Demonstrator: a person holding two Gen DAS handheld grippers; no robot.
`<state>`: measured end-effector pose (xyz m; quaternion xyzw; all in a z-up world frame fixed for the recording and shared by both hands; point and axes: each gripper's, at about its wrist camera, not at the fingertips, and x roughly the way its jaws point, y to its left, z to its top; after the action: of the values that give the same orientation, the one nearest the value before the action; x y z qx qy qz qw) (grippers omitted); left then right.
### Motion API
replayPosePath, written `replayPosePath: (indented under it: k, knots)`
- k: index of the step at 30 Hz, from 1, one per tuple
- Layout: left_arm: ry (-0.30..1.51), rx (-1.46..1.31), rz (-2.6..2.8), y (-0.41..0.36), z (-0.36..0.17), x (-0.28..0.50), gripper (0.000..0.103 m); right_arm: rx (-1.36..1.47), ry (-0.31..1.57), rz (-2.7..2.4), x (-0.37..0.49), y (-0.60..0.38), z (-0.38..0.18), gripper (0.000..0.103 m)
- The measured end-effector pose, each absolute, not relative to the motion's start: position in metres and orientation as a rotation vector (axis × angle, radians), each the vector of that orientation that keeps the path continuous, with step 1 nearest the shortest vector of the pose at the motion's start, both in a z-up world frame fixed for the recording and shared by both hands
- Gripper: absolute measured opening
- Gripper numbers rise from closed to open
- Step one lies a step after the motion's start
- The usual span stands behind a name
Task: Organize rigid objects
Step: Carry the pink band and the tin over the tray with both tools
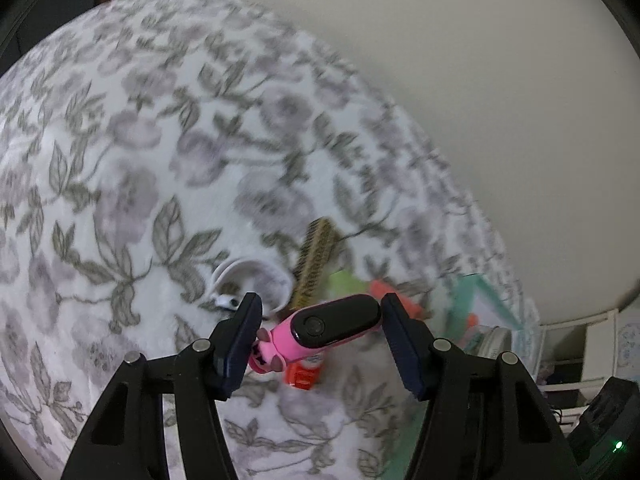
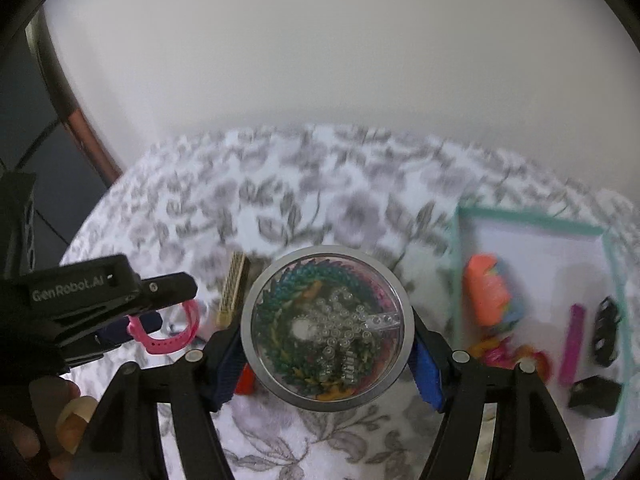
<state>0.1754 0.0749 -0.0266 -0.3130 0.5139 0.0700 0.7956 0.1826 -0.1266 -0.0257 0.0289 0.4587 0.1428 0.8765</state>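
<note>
The left gripper [image 1: 320, 320] clamps a pink watch [image 1: 334, 326] above the floral cloth [image 1: 120, 160], while the right gripper [image 2: 326, 344] grips a round tin [image 2: 326, 330] beside the tray [image 2: 532, 220].

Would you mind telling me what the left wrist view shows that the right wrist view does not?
Only the left wrist view shows the pink band's black tracker face between the left gripper fingers, and a white ring. Only the right wrist view shows the right gripper clamping a round clear-lidded tin. Both show the floral cloth, comb and green-rimmed tray.
</note>
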Motion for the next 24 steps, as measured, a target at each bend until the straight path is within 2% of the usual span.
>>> replayPosePath:
  k: [11,24]
  knots:
    - [0.984,-0.581,-0.039,0.010,0.025,0.185,0.063,0.066,0.860,0.181,0.183,-0.192,0.029,0.073]
    - [0.958,-0.406,-0.299,-0.110,0.028,0.191,0.063,0.166,0.853,-0.029,0.185,-0.311,0.035,0.073]
